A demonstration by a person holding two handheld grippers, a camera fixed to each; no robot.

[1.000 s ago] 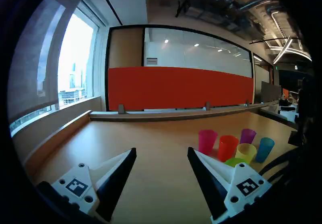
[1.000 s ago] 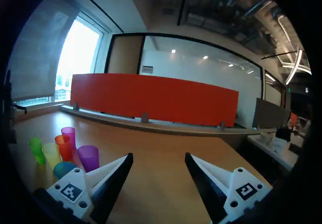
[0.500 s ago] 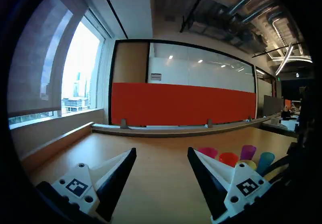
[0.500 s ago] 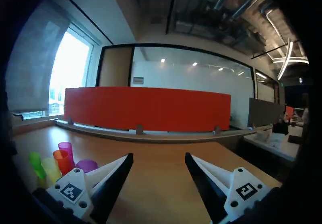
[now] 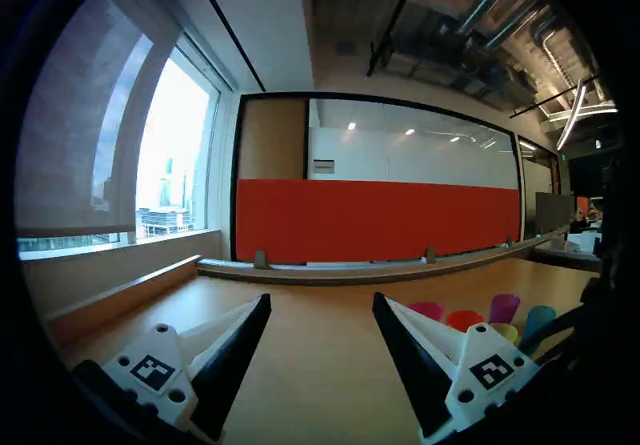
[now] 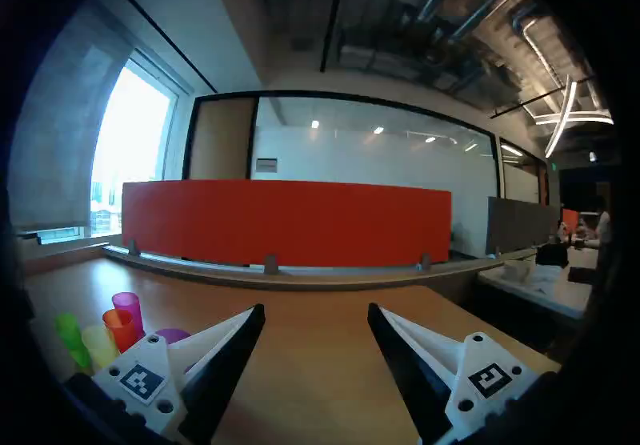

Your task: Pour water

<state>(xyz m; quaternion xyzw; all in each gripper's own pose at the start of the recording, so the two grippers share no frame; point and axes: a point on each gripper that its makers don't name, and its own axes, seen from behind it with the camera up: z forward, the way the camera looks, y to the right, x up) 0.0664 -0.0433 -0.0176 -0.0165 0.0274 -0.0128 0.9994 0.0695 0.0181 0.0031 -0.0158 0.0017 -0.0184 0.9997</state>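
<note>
Holds left gripper (image 5: pixel 320 296) and right gripper (image 6: pixel 314 307) spread wide, empty, over the table (image 5: pixel 320 373). Sees coloured cups (image 5: pixel 465 318) clustered nearby.

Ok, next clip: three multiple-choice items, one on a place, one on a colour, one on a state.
1. In the right gripper view, the small coloured plastic cups stand: A) left of the right claw; B) between its fingers; C) far right.
2. The long divider panel behind the wooden desk is: A) blue; B) orange-red; C) green.
3. The left claw and right claw are: A) both open, empty; B) both shut; C) each shut on a cup.
Key: 1 A, they sit beyond its left finger; 2 B, its face is orange-red; 3 A, bare desk shows between each pair of fingers.
</note>
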